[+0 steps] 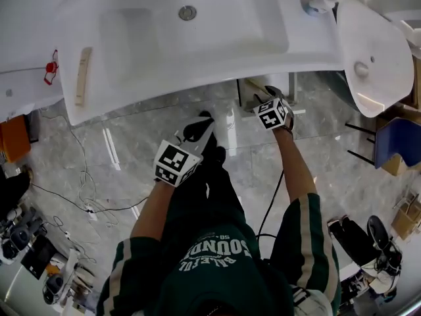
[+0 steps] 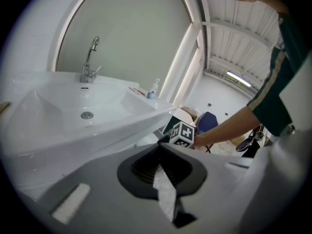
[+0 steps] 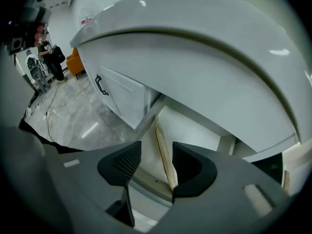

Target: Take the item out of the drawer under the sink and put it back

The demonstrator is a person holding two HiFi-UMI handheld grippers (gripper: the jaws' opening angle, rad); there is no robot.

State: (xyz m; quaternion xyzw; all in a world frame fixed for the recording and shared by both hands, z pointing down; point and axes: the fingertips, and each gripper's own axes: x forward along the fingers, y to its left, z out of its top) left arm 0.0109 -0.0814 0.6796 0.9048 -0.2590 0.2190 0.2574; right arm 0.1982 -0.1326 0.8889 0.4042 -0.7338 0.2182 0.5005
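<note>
Holding the item (image 2: 165, 191), a thin white crinkly strip, my left claw (image 2: 161, 155) is clamped shut on it. The strip's long axis runs along the claw's own length, trailing back toward my hand. This claw hovers in front of the sink (image 1: 164, 45) and above its rim, looking across the basin to the faucet (image 2: 90, 60). The drawer (image 1: 253, 91) lies the other way, tucked under the sink's front rim, right of the drain. My right claw (image 3: 157, 160) is by far the nearer one to the drawer. It sits under the sink with its jaws wide apart and gripping nothing, and a pale wooden edge (image 3: 161, 135), which I take for the open drawer's side wall, stands upright between them. That edge runs close to one jaw, and I cannot tell whether it touches. As I judge it, the item must travel down and in beneath the sink's rim, with the strip turned to drop into the drawer. Below the sink is a polished grey stone floor (image 1: 131, 150). Loose cables (image 1: 79, 196) lie to the sink's left and a blue chair (image 1: 398, 140) stands to its right.
</note>
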